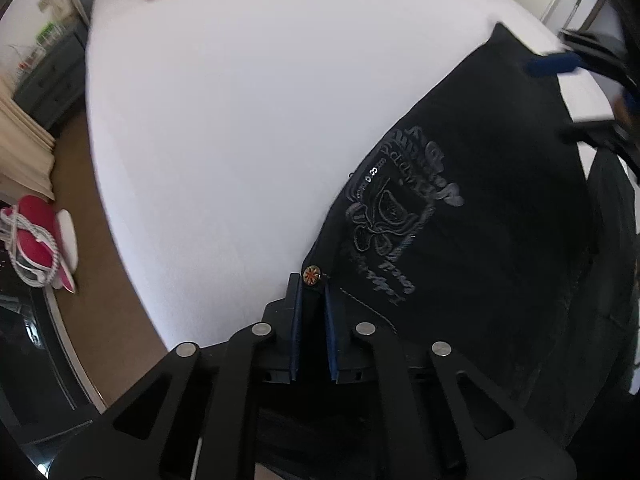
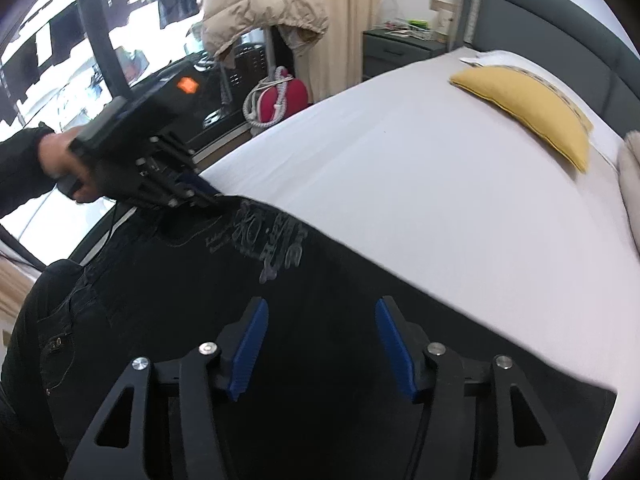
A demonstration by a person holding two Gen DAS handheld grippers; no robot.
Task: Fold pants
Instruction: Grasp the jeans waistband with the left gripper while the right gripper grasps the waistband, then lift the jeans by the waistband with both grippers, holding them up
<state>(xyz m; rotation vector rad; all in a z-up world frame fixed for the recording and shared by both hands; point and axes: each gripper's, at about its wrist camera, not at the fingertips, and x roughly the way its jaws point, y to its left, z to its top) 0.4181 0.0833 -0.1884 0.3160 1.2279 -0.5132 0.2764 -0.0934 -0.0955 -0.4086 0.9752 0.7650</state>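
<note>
Black pants with a grey embroidered skull patch lie on the white bed; they fill the right side of the left wrist view. My left gripper is shut on the pants' corner, right beside a small metal button. In the right wrist view the pants spread across the bed's near edge. My right gripper hovers over them, its blue pads wide apart and gripping nothing. The left gripper, held by a hand, pinches the far corner of the fabric there.
A yellow cushion lies near the grey headboard. A red and white appliance with a cord sits on the floor beside the bed, under a hanging beige puffer jacket. A grey nightstand stands by the curtain.
</note>
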